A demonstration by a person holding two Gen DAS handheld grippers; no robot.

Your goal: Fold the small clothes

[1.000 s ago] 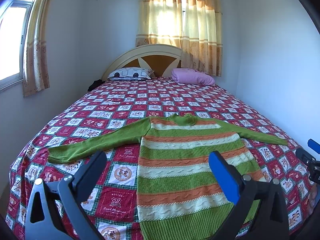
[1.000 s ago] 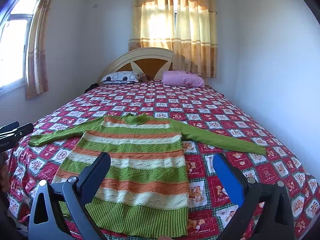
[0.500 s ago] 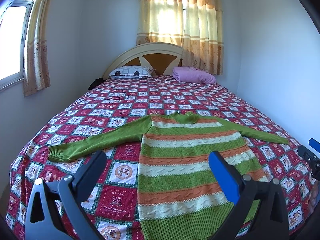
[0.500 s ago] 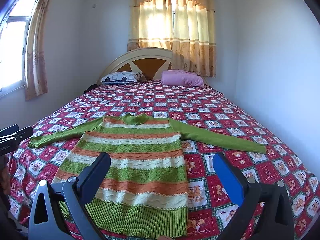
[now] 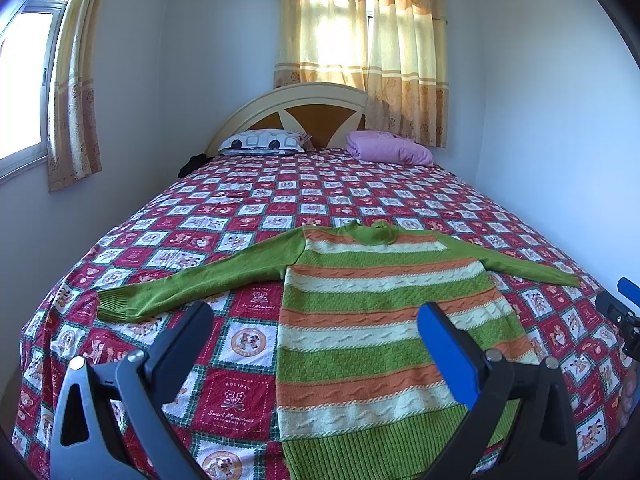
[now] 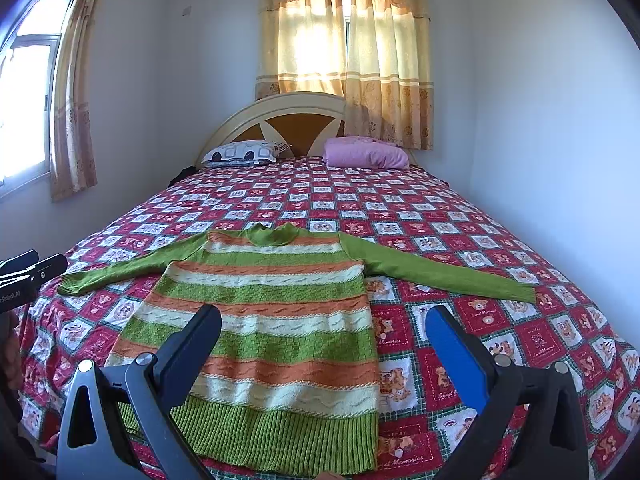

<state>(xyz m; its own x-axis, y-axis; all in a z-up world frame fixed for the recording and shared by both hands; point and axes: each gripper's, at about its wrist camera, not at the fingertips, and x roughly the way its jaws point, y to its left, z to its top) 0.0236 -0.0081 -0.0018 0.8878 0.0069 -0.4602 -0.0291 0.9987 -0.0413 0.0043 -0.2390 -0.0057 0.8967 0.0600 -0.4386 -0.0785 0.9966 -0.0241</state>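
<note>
A small knit sweater [image 5: 376,312] with green, orange and cream stripes and green sleeves lies flat and spread on the bed, collar away from me; it also shows in the right wrist view [image 6: 272,320]. My left gripper [image 5: 316,320] is open and empty, held above the sweater's lower left part. My right gripper [image 6: 324,324] is open and empty, above the sweater's lower right edge. The right gripper's tip shows at the right edge of the left wrist view [image 5: 624,304].
The bed [image 5: 280,200] has a red patchwork quilt. A patterned pillow [image 5: 264,142] and a pink pillow [image 5: 388,148] lie by the headboard. Walls stand close on both sides. A dark item [image 5: 192,162] lies at the far left bed edge.
Both grippers have drifted slightly; the sweater sits a little lower and nearer in both views. Nothing was taken hold of.
</note>
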